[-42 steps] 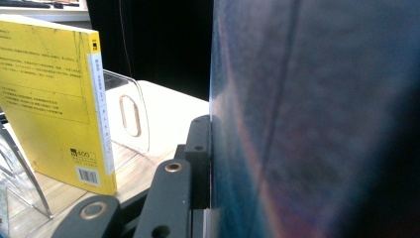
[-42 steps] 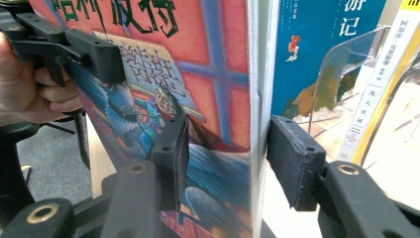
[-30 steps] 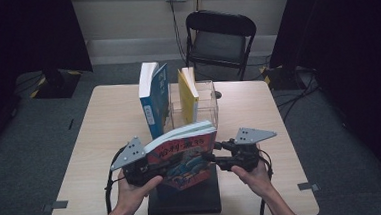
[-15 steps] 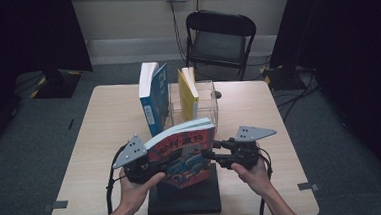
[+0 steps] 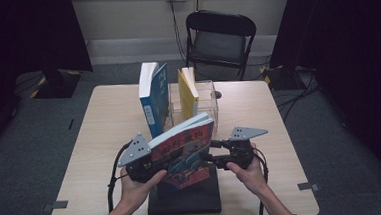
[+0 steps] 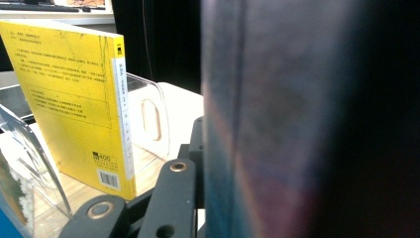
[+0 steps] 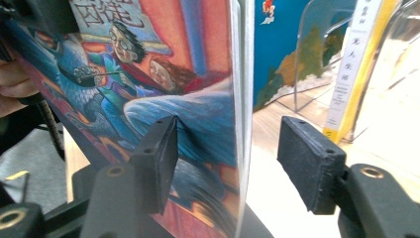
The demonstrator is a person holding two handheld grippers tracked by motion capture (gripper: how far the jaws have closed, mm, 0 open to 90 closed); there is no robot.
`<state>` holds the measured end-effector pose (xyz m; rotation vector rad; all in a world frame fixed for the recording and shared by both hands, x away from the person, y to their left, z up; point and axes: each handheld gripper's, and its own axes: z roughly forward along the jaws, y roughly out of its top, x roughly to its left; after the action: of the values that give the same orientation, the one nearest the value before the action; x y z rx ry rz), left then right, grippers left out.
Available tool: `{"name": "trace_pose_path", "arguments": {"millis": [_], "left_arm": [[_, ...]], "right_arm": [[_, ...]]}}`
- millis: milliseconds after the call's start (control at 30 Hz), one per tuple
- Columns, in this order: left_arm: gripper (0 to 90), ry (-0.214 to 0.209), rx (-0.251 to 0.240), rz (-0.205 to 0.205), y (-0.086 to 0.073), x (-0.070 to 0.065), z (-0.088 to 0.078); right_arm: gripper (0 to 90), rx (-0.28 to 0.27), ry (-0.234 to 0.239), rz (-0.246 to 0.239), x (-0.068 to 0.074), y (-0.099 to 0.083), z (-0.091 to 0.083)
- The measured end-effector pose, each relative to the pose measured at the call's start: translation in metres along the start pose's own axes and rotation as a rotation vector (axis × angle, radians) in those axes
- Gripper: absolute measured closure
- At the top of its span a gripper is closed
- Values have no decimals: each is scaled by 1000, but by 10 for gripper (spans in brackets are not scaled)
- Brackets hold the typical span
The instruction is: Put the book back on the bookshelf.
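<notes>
Item: illustrated book (image 5: 187, 150), red and blue cover, held tilted above the near middle of the worktop (image 5: 105, 137), over a black block (image 5: 186, 200).

Left gripper (image 5: 154, 162): fingers pinching the book's left edge, having just tightened on it; in the left gripper view the cover looms close and blurred.

Right gripper (image 7: 228, 158): fingers have just been spreading; the book's free edge stands between them, the left pad close to the cover, the right pad (image 7: 309, 158) apart from it. Judged: the right hand is giving up its hold, leaving the left to carry the book.

Beyond: clear rack (image 5: 205, 99) holding a yellow book (image 5: 188, 92); blue book (image 5: 154, 97) upright beside it. Likely destination: the rack.
</notes>
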<state>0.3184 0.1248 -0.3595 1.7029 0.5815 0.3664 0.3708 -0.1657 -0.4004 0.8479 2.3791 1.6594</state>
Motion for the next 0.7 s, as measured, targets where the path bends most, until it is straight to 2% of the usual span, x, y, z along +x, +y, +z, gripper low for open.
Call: {"name": "trace_pose_path", "arguments": {"millis": [67, 133, 233, 367, 467, 533, 567, 600, 667, 700], "left_arm": [[744, -1, 16, 17, 3, -2, 3], [745, 4, 23, 18, 5, -2, 5], [745, 6, 20, -22, 9, 2, 7], [745, 44, 22, -3, 11, 2, 7], [745, 49, 15, -5, 7, 4, 3], [745, 63, 16, -21, 6, 7, 1], [745, 74, 15, -33, 5, 10, -1], [745, 65, 13, -41, 4, 13, -3], [745, 72, 7, -72, 3, 18, -8], [745, 92, 17, -84, 3, 20, -11]], "right_arm": [[528, -3, 38, 2, -1, 0, 0], [532, -4, 15, -12, 1, 1, 0], [571, -13, -7, -24, 2, 5, -2], [563, -56, -25, -30, 1, 20, -4], [544, -62, -15, -35, 1, 21, 0], [497, -55, -3, -32, 1, 17, 3], [469, -48, -12, -34, 1, 16, 3], [458, -41, -38, -34, 0, 13, 2], [441, -34, -53, -23, -3, 9, -1], [431, -32, -68, -15, -5, 6, -3]]}}
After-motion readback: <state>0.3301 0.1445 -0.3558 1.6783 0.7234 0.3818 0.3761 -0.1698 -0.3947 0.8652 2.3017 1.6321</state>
